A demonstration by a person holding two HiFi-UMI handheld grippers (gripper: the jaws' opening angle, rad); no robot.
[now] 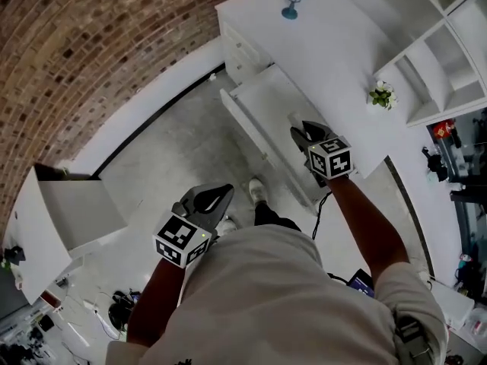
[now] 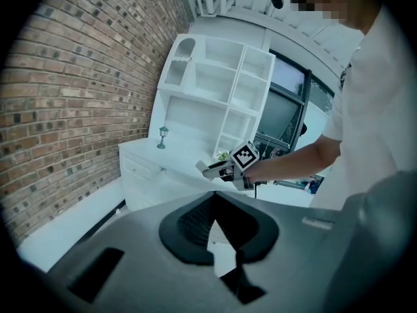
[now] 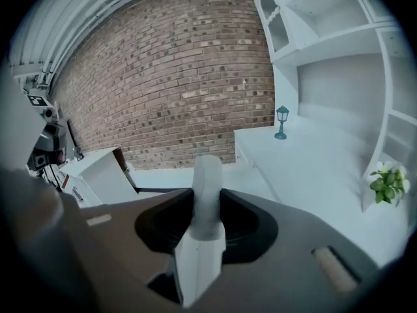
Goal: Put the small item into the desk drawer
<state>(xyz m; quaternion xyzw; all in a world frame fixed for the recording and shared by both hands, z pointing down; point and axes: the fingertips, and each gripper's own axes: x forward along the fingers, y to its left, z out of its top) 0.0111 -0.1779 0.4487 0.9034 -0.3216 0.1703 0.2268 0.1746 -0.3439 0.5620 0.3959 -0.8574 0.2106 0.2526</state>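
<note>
In the right gripper view my right gripper (image 3: pixel 207 208) is shut on the small item (image 3: pixel 208 178), a pale whitish cylinder that stands up between the jaws. From the head view that gripper (image 1: pixel 300 134) hovers over the open white drawer (image 1: pixel 253 126), which is pulled out of the white desk (image 1: pixel 327 44). My left gripper (image 1: pixel 219 196) hangs lower and nearer my body, above the floor, away from the drawer. Its jaws (image 2: pixel 220 233) look shut with nothing between them. The left gripper view also catches the right gripper (image 2: pixel 214 170) in front of the desk.
A small teal lamp (image 1: pixel 291 2) stands on the far desk top and a potted plant (image 1: pixel 382 95) by the white shelf unit (image 1: pixel 449 59). A white cabinet (image 1: pixel 68 211) stands at the left by the brick wall (image 1: pixel 91 44). Cables (image 1: pixel 114 310) lie on the floor.
</note>
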